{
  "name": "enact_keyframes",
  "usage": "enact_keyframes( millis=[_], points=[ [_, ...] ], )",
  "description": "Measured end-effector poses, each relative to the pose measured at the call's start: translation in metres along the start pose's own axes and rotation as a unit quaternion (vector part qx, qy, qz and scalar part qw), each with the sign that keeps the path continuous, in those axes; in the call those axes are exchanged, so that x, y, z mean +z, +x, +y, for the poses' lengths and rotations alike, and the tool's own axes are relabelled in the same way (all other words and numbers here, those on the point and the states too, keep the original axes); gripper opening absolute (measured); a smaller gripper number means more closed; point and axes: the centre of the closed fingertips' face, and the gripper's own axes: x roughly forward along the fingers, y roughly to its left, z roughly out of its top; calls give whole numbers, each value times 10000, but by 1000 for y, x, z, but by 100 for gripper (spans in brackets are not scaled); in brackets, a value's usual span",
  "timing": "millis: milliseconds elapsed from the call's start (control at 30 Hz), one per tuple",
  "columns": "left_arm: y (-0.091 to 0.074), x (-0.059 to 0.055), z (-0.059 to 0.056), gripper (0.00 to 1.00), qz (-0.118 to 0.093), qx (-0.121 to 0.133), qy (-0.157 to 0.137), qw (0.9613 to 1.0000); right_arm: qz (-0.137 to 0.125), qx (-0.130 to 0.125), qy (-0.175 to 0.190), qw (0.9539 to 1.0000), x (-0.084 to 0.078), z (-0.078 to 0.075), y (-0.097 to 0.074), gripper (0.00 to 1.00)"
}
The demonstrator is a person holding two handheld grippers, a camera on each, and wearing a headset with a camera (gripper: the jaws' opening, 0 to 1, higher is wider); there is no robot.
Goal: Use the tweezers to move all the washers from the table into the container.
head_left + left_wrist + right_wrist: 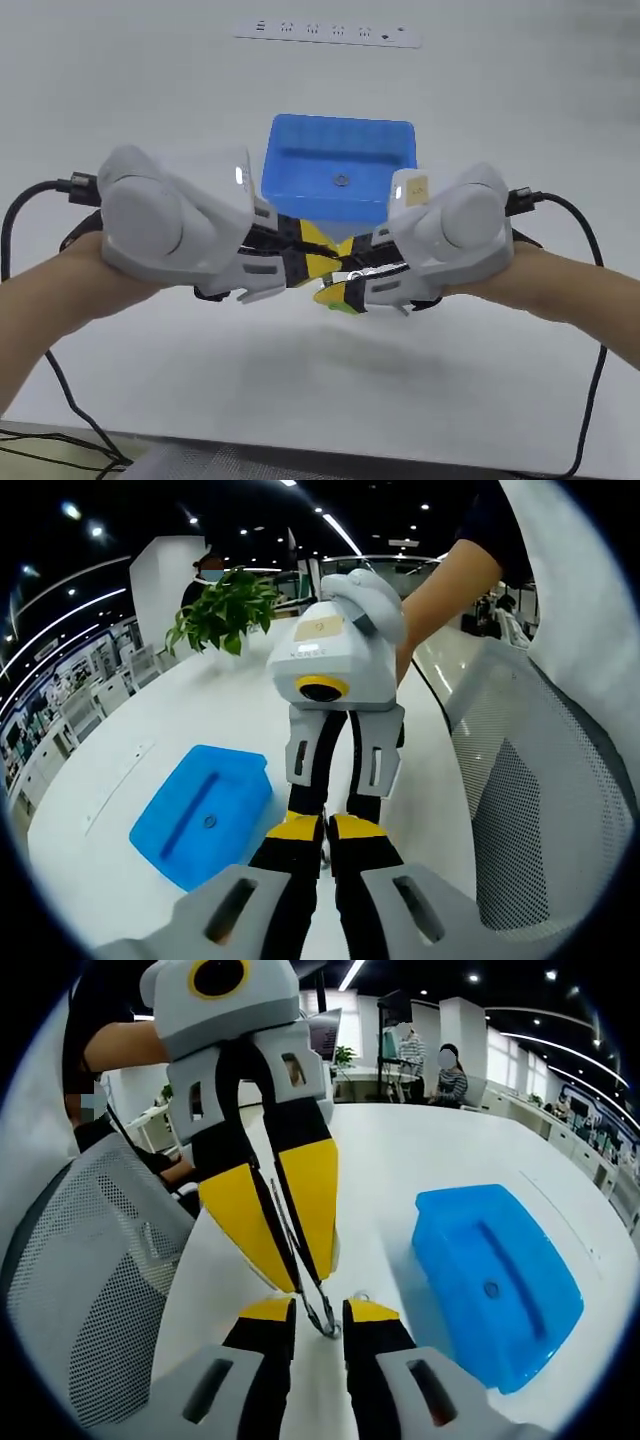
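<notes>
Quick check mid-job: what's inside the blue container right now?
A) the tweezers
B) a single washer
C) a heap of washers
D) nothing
B: in the head view one washer lies alone on the floor of the blue container, with nothing else inside it.

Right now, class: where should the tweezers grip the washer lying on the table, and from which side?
Across its rim, from above. The washer seems to lie flat on the table, so one tip of the tweezers could go through the hole and the other outside the ring.
</notes>
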Motion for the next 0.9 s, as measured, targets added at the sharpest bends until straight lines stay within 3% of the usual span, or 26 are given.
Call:
enact_keyframes(
  millis=[300, 533, 667, 900],
  points=[
    [3, 0, -4, 7, 20, -53, 30, 10000, 217, 16, -291, 9993, -8, 2, 4, 13],
    [6, -1, -3, 7, 32, -2, 105, 9999, 175, -38, -408, 9990, -9, 0, 2, 11],
    [6, 1, -3, 8, 10, 65, 291, 9996, 144, -69, -368, 9992, -9, 0, 2, 11],
    [-2, 5, -1, 10, -285, 110, -99, 9995, 129, -38, -333, 9994, -8, 3, 0, 10]
  ],
)
